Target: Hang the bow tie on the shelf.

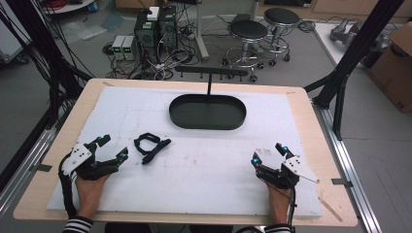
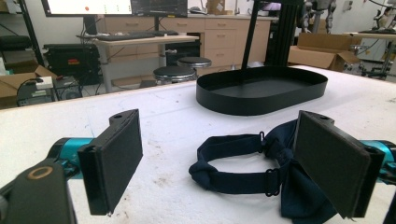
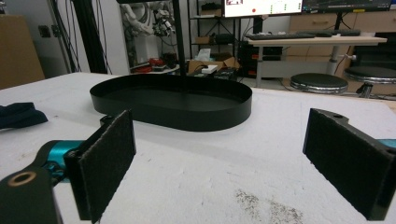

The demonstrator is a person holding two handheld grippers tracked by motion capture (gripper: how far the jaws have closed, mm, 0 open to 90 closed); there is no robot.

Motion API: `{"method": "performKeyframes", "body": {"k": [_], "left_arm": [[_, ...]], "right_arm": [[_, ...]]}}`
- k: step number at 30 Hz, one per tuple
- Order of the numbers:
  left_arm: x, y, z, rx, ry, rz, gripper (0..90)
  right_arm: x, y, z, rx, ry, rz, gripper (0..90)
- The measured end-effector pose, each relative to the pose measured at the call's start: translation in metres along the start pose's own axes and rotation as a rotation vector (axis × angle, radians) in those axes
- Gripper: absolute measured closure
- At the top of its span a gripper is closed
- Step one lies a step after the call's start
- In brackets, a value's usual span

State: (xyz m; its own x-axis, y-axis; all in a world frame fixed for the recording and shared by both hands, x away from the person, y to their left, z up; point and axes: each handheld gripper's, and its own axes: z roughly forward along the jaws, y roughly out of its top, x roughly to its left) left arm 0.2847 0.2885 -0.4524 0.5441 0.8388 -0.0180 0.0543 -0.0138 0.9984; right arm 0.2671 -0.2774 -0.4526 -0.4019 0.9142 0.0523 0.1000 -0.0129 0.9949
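your left gripper (image 1: 112, 147) sits left of the dark blue bow tie (image 1: 151, 146), jaws wide apart and holding nothing. the black tray (image 1: 208, 112) is behind the bow tie. your right gripper (image 1: 266, 153) is far right of it, jaws apart too.

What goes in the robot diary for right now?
left gripper: open, beside bow tie | right gripper: open, empty | black tray: empty

Count: one bow tie (image 1: 151, 147), centre left. One black oval tray (image 1: 208, 112), upper centre. Two grippers, lower corners. Two stools (image 1: 248, 32), top of frame.
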Motion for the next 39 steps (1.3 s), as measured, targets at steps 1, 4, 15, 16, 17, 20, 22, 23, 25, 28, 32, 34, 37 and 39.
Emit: {"method": "performKeyframes", "body": {"k": [1, 4, 15, 16, 17, 20, 22, 23, 25, 28, 32, 34, 37, 39], "left_arm": [[0.0, 0.0, 0.0, 0.0, 0.0, 0.0, 16.2], [-0.0002, 0.0, -0.0001, 0.0, -0.005, 0.007, 16.2], [0.0, 0.0, -0.0001, -0.003, 0.0, 0.002, 16.2], [0.0002, 0.0, -0.0002, -0.002, -0.001, 0.0, 16.2], [0.0001, 0.0, -0.0001, -0.002, -0.001, 0.001, 16.2], [-0.0006, 0.0001, 0.0002, 0.001, 0.004, 0.006, 16.2], [-0.0009, 0.0003, 0.0007, 0.005, 0.011, 0.007, 16.2], [-0.0009, 0.0003, 0.0007, 0.006, 0.012, 0.006, 16.2], [-0.0008, 0.0004, 0.0008, 0.006, 0.013, 0.005, 16.2], [-0.0008, 0.0004, 0.0007, 0.006, 0.012, 0.006, 16.2], [-0.0011, 0.0006, 0.0009, 0.006, 0.014, 0.011, 16.1], [-0.001, 0.0007, 0.0009, 0.005, 0.008, 0.012, 15.7], [-0.0006, 0.0013, 0.0007, 0.017, 0.012, 0.01, 15.7], [-0.0007, 0.0021, 0.0004, 0.027, 0.019, 0.017, 15.7]], "right_arm": [[0.0, 0.0, 0.0, 0.0, 0.0, 0.0, 8.4], [-0.0001, 0.0, -0.0002, 0.002, 0.0, 0.011, 8.4], [0.0022, -0.0008, -0.0017, -0.015, 0.0, -0.008, 8.4], [0.0022, -0.0008, -0.0017, -0.015, 0.0, -0.008, 8.4], [0.0017, -0.0008, -0.0015, -0.018, -0.003, -0.011, 8.4], [0.0013, -0.0007, -0.0017, -0.017, -0.005, -0.009, 8.4], [0.0015, -0.0007, -0.0017, -0.017, -0.005, -0.009, 8.4], [0.0019, -0.0008, -0.0016, -0.016, -0.006, -0.008, 8.4], [0.0019, -0.0008, -0.0015, -0.017, -0.006, -0.01, 8.4], [0.002, -0.0008, -0.0017, -0.016, -0.009, -0.007, 8.4], [0.0021, -0.0007, -0.0017, -0.016, -0.01, -0.008, 8.4], [0.0015, -0.0007, -0.0015, -0.018, -0.011, -0.011, 8.4], [0.0015, -0.0007, -0.0016, -0.019, -0.011, -0.011, 8.4], [0.0016, -0.0007, -0.0015, -0.02, -0.011, -0.01, 8.4]]}}
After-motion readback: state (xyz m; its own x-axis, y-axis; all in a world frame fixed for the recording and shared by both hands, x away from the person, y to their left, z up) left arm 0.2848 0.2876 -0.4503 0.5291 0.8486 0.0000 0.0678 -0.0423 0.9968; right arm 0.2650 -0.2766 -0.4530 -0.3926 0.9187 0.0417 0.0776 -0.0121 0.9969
